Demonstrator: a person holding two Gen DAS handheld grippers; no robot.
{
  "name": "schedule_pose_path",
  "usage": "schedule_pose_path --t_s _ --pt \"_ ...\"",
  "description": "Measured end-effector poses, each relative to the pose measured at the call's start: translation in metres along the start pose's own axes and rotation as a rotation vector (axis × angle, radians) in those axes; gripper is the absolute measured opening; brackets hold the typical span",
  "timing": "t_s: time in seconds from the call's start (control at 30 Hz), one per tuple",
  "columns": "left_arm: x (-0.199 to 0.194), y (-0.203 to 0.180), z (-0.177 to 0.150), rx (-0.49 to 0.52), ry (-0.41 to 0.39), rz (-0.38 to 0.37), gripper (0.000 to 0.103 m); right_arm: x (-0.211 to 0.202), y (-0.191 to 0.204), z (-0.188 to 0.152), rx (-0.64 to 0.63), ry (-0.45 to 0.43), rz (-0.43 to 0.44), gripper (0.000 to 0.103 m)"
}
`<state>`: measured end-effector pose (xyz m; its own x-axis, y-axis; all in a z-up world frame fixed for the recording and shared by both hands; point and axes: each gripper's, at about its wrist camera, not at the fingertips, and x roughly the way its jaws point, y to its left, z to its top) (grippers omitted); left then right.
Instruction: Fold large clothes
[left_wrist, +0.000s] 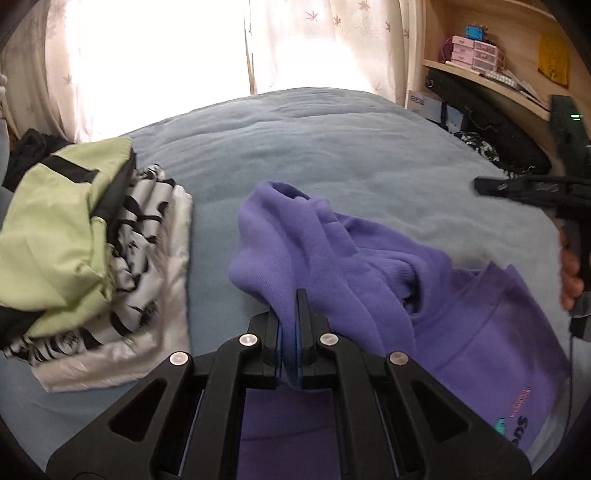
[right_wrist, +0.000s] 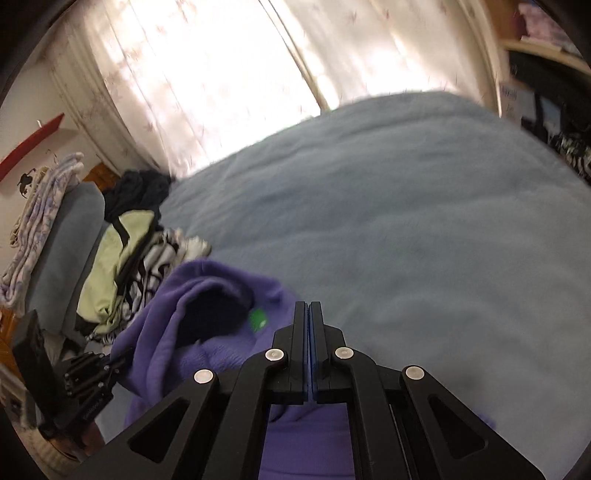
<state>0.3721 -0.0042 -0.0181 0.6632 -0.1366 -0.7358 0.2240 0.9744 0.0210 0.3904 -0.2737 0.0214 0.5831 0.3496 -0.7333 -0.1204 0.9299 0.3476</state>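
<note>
A purple sweatshirt (left_wrist: 369, 280) lies bunched on the blue-grey bed cover (left_wrist: 314, 147). My left gripper (left_wrist: 290, 306) is shut on a fold of it, and the cloth rises up between the pads. In the right wrist view the sweatshirt (right_wrist: 207, 332) shows its dark neck opening and a green tag (right_wrist: 258, 319). My right gripper (right_wrist: 308, 306) is shut, pads pressed together with no cloth showing between them; purple cloth lies beneath it. From the left wrist view the right gripper (left_wrist: 480, 186) hovers above the sweatshirt's right side, held by a hand (left_wrist: 570, 273).
A pile of folded clothes sits left of the sweatshirt, a lime-green garment (left_wrist: 55, 229) on a black-and-white patterned one (left_wrist: 147, 221). Bright curtains (left_wrist: 166, 55) hang behind the bed. Wooden shelves (left_wrist: 480, 55) with boxes stand at the right. The far half of the bed cover (right_wrist: 406, 221) is bare.
</note>
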Motion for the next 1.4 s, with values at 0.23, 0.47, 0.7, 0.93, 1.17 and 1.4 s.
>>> schedule_pose_path --t_s 0.23,0.47,0.7,0.93,1.17,1.4 --pt "0.01 -0.006 -0.018 0.009 0.026 -0.042 0.002 0.097 0.014 0.006 -0.012 0.165 -0.017 0.022" --pt "0.041 0.02 -0.032 -0.038 0.06 -0.086 0.003 0.181 0.02 0.023 -0.029 0.265 0.001 0.038" --pt "0.063 0.032 -0.043 -0.046 0.085 -0.101 0.003 0.237 0.033 0.029 -0.027 0.25 0.015 0.032" --pt "0.061 0.037 -0.039 -0.049 0.054 -0.028 0.003 0.178 0.065 0.028 -0.19 0.025 0.052 0.01" --pt "0.013 0.024 -0.055 0.026 -0.107 0.015 0.003 0.037 0.053 -0.018 -0.228 -0.219 0.311 0.009" --pt "-0.015 -0.003 -0.133 0.127 -0.078 -0.01 0.007 -0.022 0.019 -0.149 -0.25 -0.066 0.3 0.01"
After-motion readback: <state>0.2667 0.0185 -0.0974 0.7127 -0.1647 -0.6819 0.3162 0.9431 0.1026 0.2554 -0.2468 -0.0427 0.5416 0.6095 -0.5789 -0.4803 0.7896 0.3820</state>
